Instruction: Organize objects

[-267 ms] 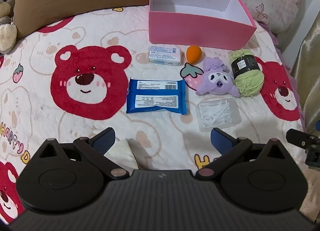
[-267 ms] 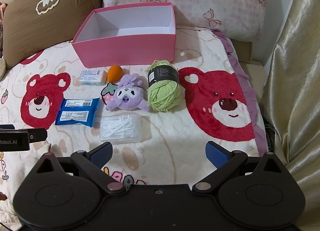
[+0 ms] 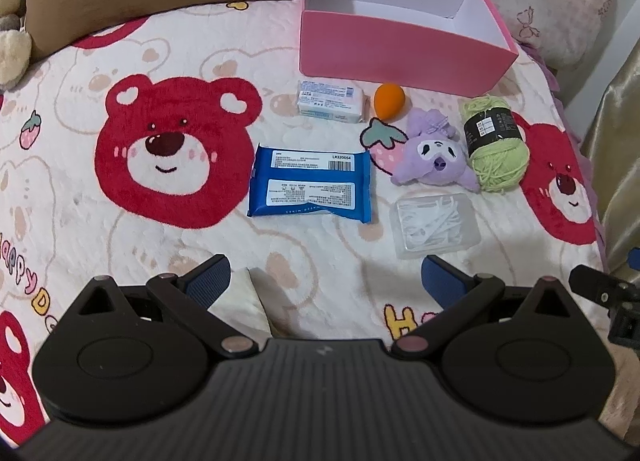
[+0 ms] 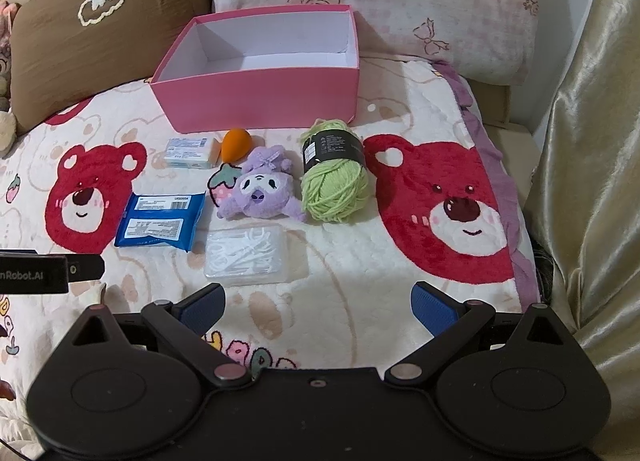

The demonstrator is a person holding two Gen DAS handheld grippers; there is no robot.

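- Left wrist view: left tongs [image 3: 324, 275] spread wide, holding nothing, near the bed's [image 3: 160, 245] front edge; wipes pack [image 3: 311, 183] ahead, empty pink box [image 3: 400, 49] toward the head edge, ready for filling.
- Right wrist view: right tongs [image 4: 318, 303] wide and empty; clear case [image 4: 248, 255], probably floss picks, just ahead, with plush [image 4: 260, 189] and yarn [image 4: 334, 175] beyond.

i get soft, even indoor light in both views, bright enough that colours read clearly. the pink box [image 4: 264, 97] throws a faint shadow onto the blanket [image 4: 360, 261] at its right side. the satin curtain [image 4: 592, 181] shows mild sheen. fisheye bending curves the edges and corners go dark. the centre is sharp; small label print is unreadable.
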